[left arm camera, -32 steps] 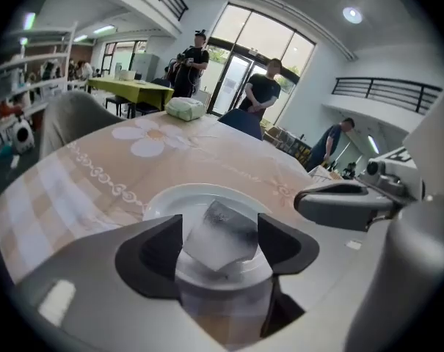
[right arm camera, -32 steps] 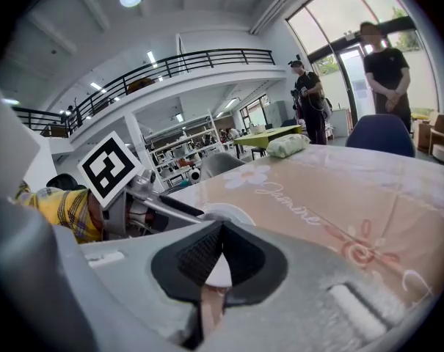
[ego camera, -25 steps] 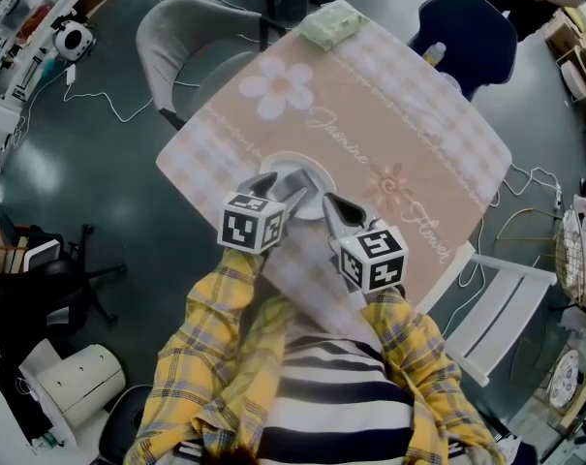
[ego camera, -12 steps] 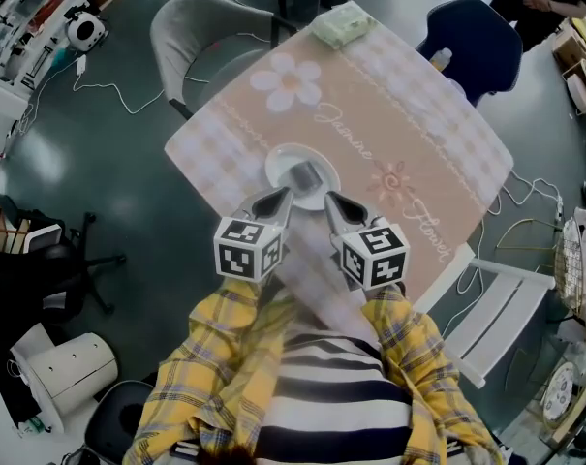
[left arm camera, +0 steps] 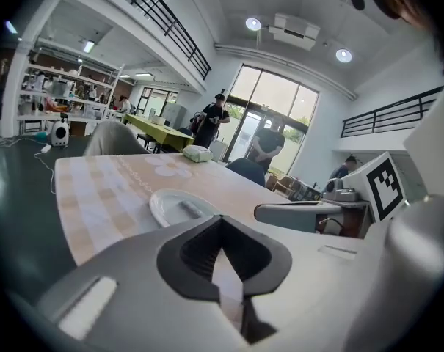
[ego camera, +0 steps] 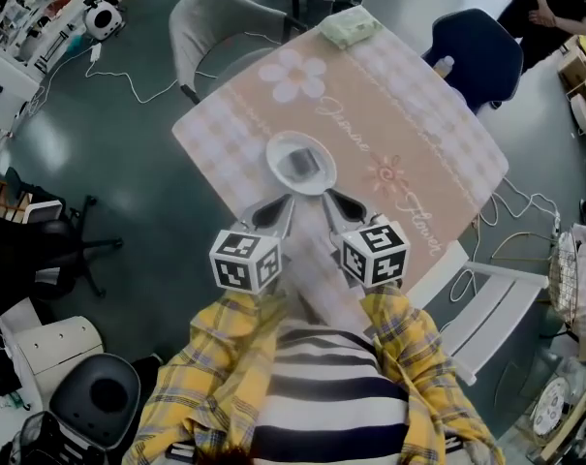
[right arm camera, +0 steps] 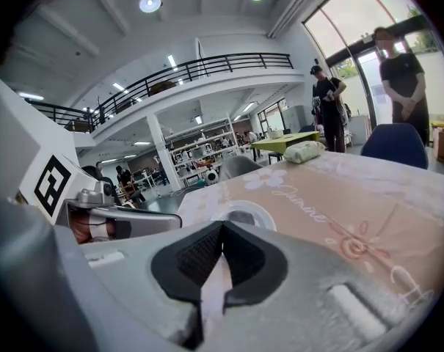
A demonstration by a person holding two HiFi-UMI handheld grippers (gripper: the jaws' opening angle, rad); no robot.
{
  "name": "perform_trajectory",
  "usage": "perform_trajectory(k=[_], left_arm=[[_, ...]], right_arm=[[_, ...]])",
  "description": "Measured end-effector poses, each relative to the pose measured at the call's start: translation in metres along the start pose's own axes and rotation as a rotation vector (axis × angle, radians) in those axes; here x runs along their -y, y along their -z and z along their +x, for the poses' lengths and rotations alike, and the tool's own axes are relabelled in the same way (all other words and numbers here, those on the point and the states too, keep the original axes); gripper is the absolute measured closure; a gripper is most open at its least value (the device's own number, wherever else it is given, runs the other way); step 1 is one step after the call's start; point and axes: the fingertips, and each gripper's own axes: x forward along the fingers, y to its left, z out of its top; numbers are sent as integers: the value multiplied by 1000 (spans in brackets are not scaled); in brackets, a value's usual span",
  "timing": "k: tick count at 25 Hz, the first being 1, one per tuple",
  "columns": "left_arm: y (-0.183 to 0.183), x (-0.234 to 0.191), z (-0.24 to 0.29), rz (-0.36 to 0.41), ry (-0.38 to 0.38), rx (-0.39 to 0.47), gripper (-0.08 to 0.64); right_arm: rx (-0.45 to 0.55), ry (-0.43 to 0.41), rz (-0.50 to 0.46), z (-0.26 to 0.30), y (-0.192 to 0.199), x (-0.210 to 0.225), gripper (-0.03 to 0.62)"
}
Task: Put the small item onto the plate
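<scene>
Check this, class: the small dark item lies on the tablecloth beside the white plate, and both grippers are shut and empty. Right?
Not quite. The head view shows the small dark item lying on the white plate, not beside it. The left gripper and right gripper are shut and empty, as stated.

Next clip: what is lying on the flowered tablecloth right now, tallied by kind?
White round plate: 1
Small grey flat item, lying on that plate: 1
Pale green soft packet, at the far corner: 1
Total: 3
</scene>
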Motion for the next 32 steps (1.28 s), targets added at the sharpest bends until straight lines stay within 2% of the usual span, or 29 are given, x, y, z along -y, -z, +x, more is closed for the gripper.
perform_trajectory(k=[9,18,32], left_arm=[[30,29,-32,-35,-14,28,558],[70,63,-58,-68,-13,11,558],[98,98,-80,-90,-26,22,557]], right_arm=[[-52,-5,-26,-36,33,-13,595],[-69,-19,-30,-75,65,-26,595],[-87,-37,-56,-118,92,-40,595]])
